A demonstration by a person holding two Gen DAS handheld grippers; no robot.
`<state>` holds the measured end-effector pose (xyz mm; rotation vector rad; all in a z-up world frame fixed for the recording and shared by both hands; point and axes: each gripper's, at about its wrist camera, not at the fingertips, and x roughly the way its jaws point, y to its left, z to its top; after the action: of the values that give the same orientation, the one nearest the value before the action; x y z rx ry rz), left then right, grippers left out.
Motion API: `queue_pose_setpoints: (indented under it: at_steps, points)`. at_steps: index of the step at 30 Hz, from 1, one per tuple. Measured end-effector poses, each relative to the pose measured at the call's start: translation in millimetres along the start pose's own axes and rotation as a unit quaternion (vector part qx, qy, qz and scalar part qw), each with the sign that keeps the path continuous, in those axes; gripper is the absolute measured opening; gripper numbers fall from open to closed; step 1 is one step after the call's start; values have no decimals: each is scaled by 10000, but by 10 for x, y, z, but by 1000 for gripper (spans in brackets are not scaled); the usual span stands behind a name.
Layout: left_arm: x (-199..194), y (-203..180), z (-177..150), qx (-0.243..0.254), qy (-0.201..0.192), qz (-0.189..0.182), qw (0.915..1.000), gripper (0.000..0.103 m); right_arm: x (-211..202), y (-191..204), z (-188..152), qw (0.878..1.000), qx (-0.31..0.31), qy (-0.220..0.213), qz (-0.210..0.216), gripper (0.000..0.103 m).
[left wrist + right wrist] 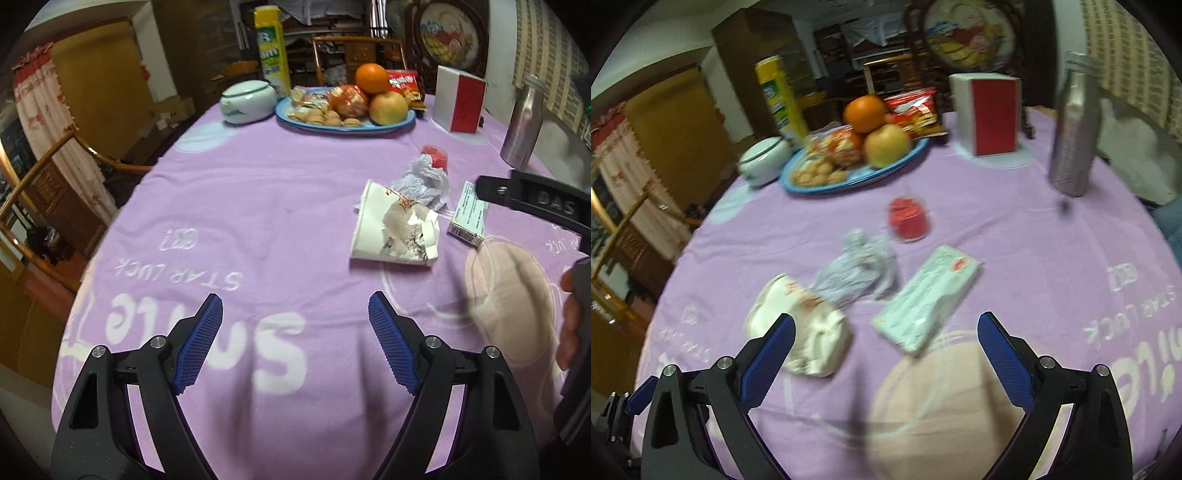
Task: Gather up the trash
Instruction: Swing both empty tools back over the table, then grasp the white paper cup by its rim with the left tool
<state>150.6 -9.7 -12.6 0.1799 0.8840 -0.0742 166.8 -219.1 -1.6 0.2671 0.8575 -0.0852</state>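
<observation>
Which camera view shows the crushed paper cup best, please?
The left wrist view: the crushed paper cup lies sharp and unobstructed. In the right wrist view it is blurred and partly hidden behind a gripper finger.

Trash on the purple-clothed table [1015, 229]
The right claw [886, 338] gapes empty above a crushed paper cup [816, 325], crumpled wrapper [855, 271] and flat white box [925, 297].

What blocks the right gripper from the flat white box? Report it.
Nothing visible. The right gripper is open over bare tablecloth, and the flat white box lies just ahead. The crushed paper cup sits beside it, by one finger.
</observation>
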Motion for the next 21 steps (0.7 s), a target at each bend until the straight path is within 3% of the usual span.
queue_pose_setpoints:
  at_steps: [8, 21]
  points:
    - [228, -153, 191, 88, 112, -88, 9999, 79, 160, -152, 6, 9993, 217, 260, -162, 97]
    - [409, -250, 284, 263, 178, -57, 9995, 79, 197, -217, 8, 9987, 307, 321, -260, 98]
